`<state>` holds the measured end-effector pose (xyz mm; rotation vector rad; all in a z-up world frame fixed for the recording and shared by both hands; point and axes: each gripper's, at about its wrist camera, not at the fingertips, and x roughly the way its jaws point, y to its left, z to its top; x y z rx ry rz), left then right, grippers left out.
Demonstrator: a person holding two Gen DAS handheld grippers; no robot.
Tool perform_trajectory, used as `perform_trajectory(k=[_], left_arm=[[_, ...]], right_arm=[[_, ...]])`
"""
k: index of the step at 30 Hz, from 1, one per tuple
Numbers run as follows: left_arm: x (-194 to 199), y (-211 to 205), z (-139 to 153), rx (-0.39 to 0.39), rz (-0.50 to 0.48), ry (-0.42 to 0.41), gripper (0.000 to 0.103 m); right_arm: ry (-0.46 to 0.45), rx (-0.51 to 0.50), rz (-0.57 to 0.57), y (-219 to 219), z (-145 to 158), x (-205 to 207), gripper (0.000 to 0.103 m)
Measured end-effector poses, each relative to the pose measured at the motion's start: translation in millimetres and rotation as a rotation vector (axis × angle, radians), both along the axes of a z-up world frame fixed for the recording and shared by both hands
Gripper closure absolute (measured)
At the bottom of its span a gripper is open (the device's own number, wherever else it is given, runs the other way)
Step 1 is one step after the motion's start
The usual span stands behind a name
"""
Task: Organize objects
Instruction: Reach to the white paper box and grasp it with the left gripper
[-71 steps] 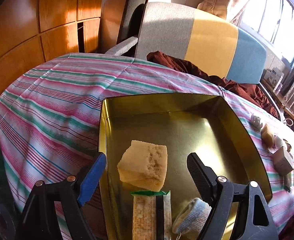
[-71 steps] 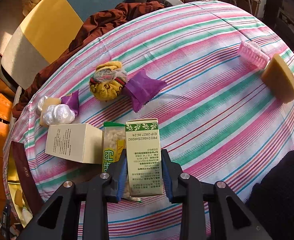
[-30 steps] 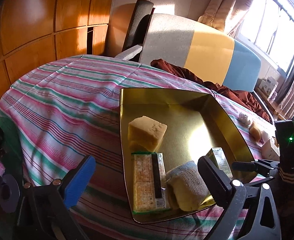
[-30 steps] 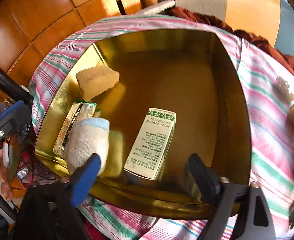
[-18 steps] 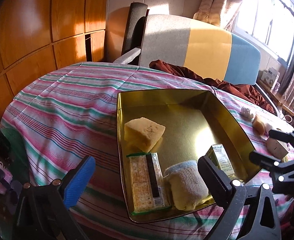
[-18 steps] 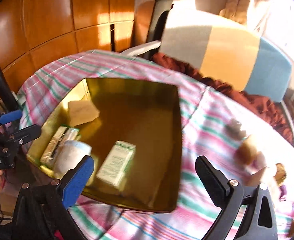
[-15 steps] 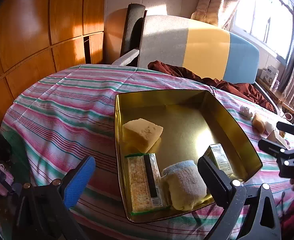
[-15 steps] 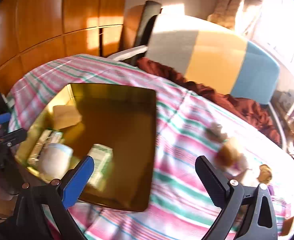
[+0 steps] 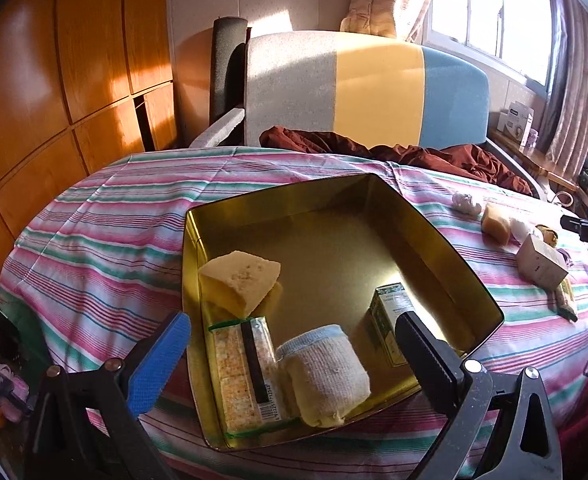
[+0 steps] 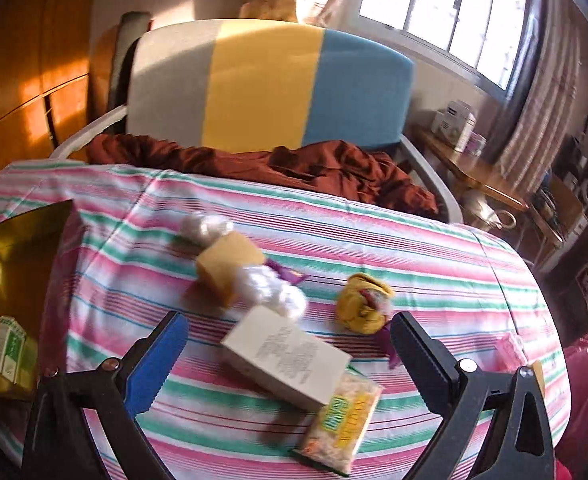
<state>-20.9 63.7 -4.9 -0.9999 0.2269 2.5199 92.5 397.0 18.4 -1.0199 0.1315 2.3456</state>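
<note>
A gold tin tray [image 9: 446, 264] on the striped table holds a yellow sponge [image 9: 239, 282], a cracker pack [image 9: 245, 372], a rolled sock [image 9: 324, 374] and a green carton [image 9: 390, 316]. My left gripper [image 9: 289, 354] is open and empty, hovering over the tray's near edge. My right gripper [image 10: 287, 354] is open and empty above a white box [image 10: 285, 356] and a snack packet [image 10: 342, 420]. A tan sponge [image 10: 225, 266], white wrapped bundles [image 10: 273, 288] and a yellow bundle [image 10: 364, 304] lie beyond. The tray [image 10: 25, 220] sits at the left of the right wrist view.
A grey, yellow and blue chair [image 9: 366, 88] with a dark red cloth [image 10: 294, 172] stands behind the table. A pink item [image 10: 510, 352] lies at the table's right edge. Wooden panels [image 9: 53, 80] line the left wall. A side table [image 10: 474, 168] is at the far right.
My right gripper let go of the green carton in the tray and swung right, over the loose objects on the cloth. My left gripper stayed open near the tray.
</note>
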Motion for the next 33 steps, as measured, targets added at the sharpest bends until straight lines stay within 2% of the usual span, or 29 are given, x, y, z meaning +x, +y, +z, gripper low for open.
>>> perform_trajectory(k=[3, 6, 8, 10, 17, 25, 29, 33], left_arm=[[4.3, 15.0, 2.7, -0.012, -0.038, 0.013, 0.0], [8.3, 32.2, 6.8, -0.02, -0.083, 0.024, 0.0], [11.2, 46.5, 10.1, -0.024, -0.113, 0.037, 0.0], [13.1, 62.6, 12.2, -0.021, -0.153, 0.033, 0.0], [28.3, 135.7, 14.9, -0.016, -0.329, -0.003, 0.0], [49.7, 225.9, -0.3, -0.069, -0.515, -0.045, 0.0], [43.0, 259.1, -10.4, -0.067, -0.55, -0.119, 0.0], [38.4, 285.1, -11.9, -0.052, -0.566, -0.157, 0.0]], right_arm=[[0.052, -0.082, -0.148, 42.6, -10.7, 24.5, 0.0], [0.115, -0.221, -0.295, 75.9, -21.6, 48.0, 0.0], [0.175, -0.289, -0.351, 89.1, -22.2, 62.2, 0.0], [0.185, -0.327, -0.385, 96.5, -25.3, 69.4, 0.0], [0.198, -0.483, -0.434, 112.1, -42.3, 79.3, 0.0], [0.213, -0.562, -0.462, 120.9, -52.0, 87.1, 0.0], [0.226, -0.601, -0.444, 121.7, -54.4, 87.2, 0.0], [0.25, -0.628, -0.431, 123.6, -54.3, 88.1, 0.0]])
